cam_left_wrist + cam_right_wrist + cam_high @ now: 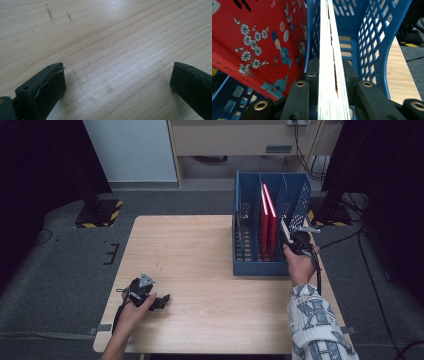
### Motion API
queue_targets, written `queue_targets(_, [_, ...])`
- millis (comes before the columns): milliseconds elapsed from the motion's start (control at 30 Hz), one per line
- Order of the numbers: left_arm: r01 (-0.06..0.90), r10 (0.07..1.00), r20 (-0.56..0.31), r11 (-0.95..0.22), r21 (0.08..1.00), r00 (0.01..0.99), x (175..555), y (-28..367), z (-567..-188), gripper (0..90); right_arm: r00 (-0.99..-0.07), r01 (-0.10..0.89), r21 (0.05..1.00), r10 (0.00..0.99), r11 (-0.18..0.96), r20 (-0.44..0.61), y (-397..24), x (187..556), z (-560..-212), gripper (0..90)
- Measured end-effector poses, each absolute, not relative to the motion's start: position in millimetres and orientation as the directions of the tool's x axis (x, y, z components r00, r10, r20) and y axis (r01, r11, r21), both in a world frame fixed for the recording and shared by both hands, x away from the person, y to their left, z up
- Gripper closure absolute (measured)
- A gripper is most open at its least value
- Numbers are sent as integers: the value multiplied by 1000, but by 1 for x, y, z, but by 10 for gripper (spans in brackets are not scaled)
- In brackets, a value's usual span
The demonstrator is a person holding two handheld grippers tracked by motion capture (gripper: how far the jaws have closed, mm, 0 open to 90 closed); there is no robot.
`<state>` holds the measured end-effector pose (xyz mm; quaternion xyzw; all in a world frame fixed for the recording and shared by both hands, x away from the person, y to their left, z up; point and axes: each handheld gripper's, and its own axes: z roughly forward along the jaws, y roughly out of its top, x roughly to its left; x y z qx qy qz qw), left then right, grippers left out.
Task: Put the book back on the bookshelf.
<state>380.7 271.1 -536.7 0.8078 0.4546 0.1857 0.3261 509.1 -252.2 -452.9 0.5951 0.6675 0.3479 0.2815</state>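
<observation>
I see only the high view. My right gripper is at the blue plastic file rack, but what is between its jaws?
Observer: In the right gripper view, the right gripper clamps a thin white-edged book in the rack's right compartment.
Operator: And what is beside it?
Observer: A red book cover with white blossoms, leaning in the next compartment.
Operator: Is my left gripper holding something?
Observer: No. The left gripper is open over bare wooden table.

Left tool (117, 82) agape — right tool (329, 75) clamped
</observation>
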Motion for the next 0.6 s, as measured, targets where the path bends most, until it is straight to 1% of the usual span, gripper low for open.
queue_targets(133, [613,855,4,-374,696,518,381,271,-537,0,-133,584,812,989,30,59,-252,507,-452,661])
queue_targets(233, [613,855,4,-375,696,519,381,271,-537,0,-143,553,833,987,24,67,-253,505,-449,653])
queue_targets(333, [613,855,3,-375,696,519,381,271,-537,0,-144,550,835,987,19,72,-254,504,-448,655])
queue_targets(433, [613,855,4,-375,696,519,381,271,-537,0,-138,542,840,988,22,63,-253,503,-447,692])
queue_targets(600, [613,855,3,-375,696,519,381,271,-537,0,-131,533,846,990,24,54,-253,503,-446,727])
